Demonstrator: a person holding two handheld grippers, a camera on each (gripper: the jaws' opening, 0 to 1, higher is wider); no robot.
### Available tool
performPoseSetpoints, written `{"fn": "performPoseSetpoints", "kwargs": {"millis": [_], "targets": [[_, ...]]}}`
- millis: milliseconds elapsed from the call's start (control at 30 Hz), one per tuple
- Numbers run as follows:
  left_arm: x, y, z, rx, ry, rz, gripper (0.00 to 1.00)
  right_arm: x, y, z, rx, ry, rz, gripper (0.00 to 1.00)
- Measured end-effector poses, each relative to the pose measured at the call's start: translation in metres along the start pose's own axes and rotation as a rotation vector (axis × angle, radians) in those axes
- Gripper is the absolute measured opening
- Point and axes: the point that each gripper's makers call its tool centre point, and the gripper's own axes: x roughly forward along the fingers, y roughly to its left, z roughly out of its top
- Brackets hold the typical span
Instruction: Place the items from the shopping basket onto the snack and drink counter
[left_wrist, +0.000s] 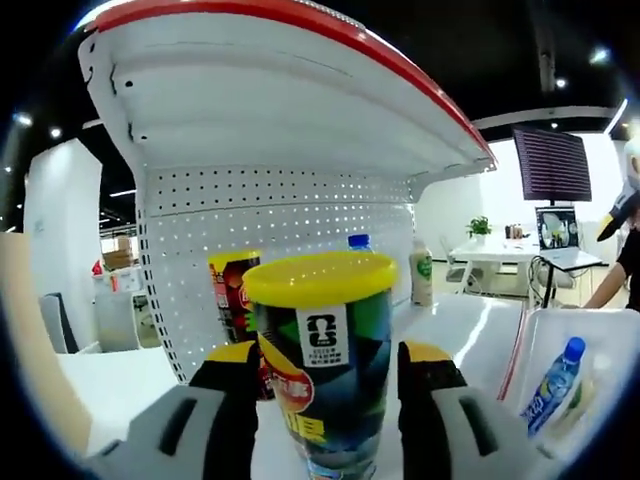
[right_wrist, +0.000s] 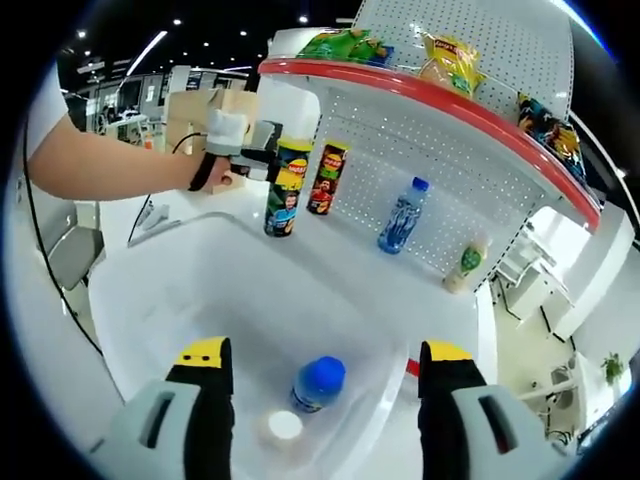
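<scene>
- Left gripper (left_wrist: 325, 385) first: its jaws are clamped on the yellow-lidded can (left_wrist: 322, 350), upright, low over the white shelf (left_wrist: 470, 325). In the right gripper view you can see that same can (right_wrist: 287, 188) being brought in near the shelf's left end, held upright so it can stand on its base once let go, I'd guess.
- Just behind it sits a red chip can (left_wrist: 232, 300), close to the pegboard back panel (left_wrist: 290, 215), so the new one looks headed for the spot in front of or beside it.
- Further right along the back edge: a blue-capped water bottle (right_wrist: 403, 215), then a small pale bottle with a green label (right_wrist: 466, 262) toward the right end. Looks like snacks left, drinks right.
- Right gripper (right_wrist: 325, 400): jaws spread wide, gripping nothing, hovering over the white shopping basket (right_wrist: 180, 290).
- Below it, a blue-capped bottle (right_wrist: 317, 385) and a white-capped one (right_wrist: 284, 428) wait in the basket, so probably lining up the next pick.
</scene>
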Motion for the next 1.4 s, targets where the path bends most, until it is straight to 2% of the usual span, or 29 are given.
{"fn": "performPoseSetpoints", "kwargs": {"millis": [167, 333, 633, 867, 1133, 1333, 1400], "targets": [[-0.001, -0.002, 0.001, -0.029, 0.001, -0.014, 0.71, -0.003, 0.000, 0.001, 0.002, -0.012, 0.001, 0.75], [-0.007, -0.005, -0.002, -0.033, 0.025, -0.022, 0.75, -0.006, -0.002, -0.001, 0.001, -0.014, 0.002, 0.75], [-0.031, -0.013, -0.004, -0.052, 0.056, -0.021, 0.84, -0.010, -0.001, -0.002, -0.003, -0.030, 0.018, 0.75], [-0.060, -0.015, -0.003, -0.082, 0.062, -0.004, 0.85, -0.014, 0.002, -0.001, -0.007, -0.050, 0.038, 0.76], [-0.084, -0.029, -0.007, -0.066, 0.097, 0.001, 0.87, -0.018, 0.004, -0.007, 0.001, -0.053, 0.053, 0.77], [-0.100, -0.042, 0.008, -0.056, 0.079, -0.008, 0.87, -0.022, 0.004, -0.007, 0.007, -0.062, 0.058, 0.77], [-0.103, -0.051, 0.013, -0.047, 0.078, -0.028, 0.87, -0.023, 0.005, -0.010, 0.006, -0.057, 0.062, 0.77]]}}
